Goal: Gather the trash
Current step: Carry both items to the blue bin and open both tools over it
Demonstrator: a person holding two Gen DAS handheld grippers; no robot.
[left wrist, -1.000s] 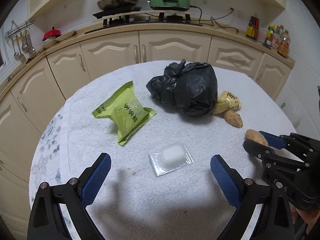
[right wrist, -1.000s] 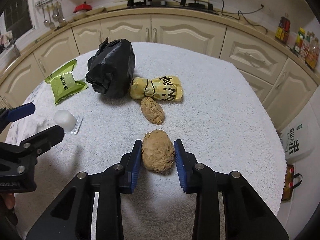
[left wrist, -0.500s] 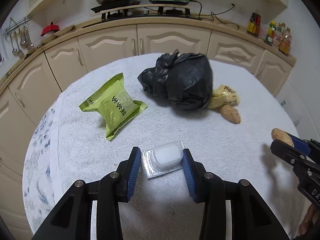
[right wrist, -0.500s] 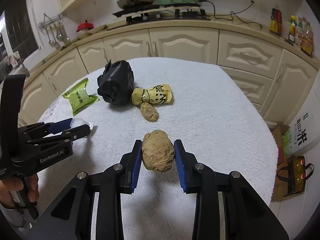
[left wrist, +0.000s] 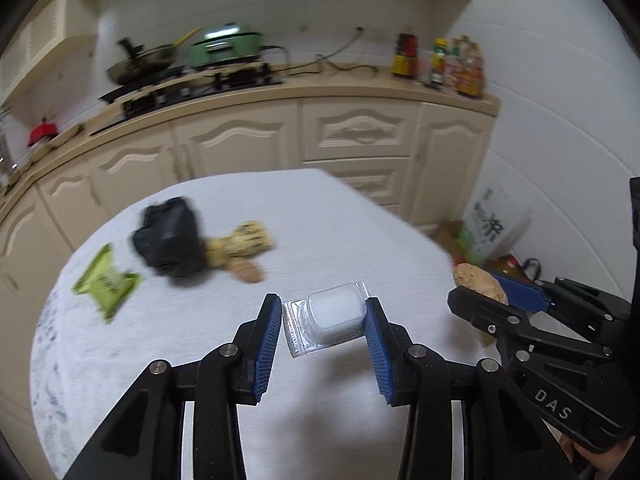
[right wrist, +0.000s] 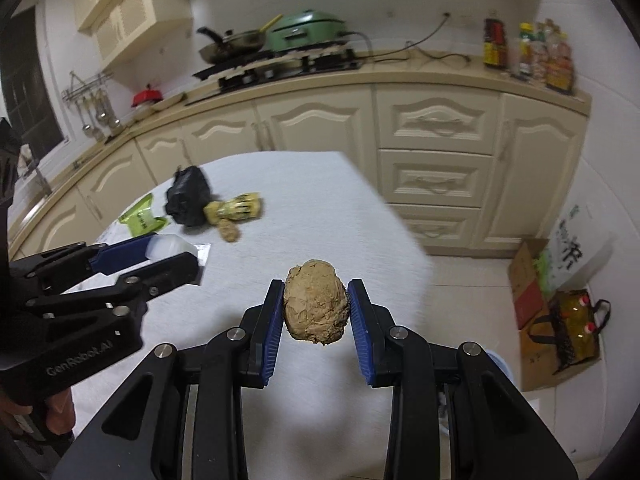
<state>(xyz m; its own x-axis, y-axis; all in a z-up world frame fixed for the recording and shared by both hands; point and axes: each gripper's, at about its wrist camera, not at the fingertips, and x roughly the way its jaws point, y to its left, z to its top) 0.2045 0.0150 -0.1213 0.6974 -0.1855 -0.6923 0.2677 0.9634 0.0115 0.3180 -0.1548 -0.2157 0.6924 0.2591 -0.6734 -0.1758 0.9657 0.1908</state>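
Note:
My left gripper (left wrist: 322, 316) is shut on a clear packet with a white block (left wrist: 330, 318) and holds it above the white-clothed table (left wrist: 320, 216). My right gripper (right wrist: 316, 308) is shut on a brown crumbly lump (right wrist: 315, 307), also lifted off the table. In the left wrist view the right gripper (left wrist: 480, 288) shows at the right with the lump (left wrist: 478, 283). In the right wrist view the left gripper (right wrist: 176, 254) shows at the left. Far back on the table lie a black bag (left wrist: 170, 238), a yellow wrapper (left wrist: 244, 242), a second brown lump (left wrist: 248, 272) and a green packet (left wrist: 106, 282).
Cream cabinets (right wrist: 436, 148) curve behind the table, with a stove, pan (right wrist: 232, 44) and green cooker (right wrist: 306, 32) on the counter. On the floor to the right stand a cardboard box (right wrist: 528, 280), a white bag (right wrist: 576, 252) and a dark bag with bottles (right wrist: 568, 332).
My left gripper closed on the white-block packet and lifted it off the table. Both grippers rose and swung right, so the remaining trash now lies farther away to the left.

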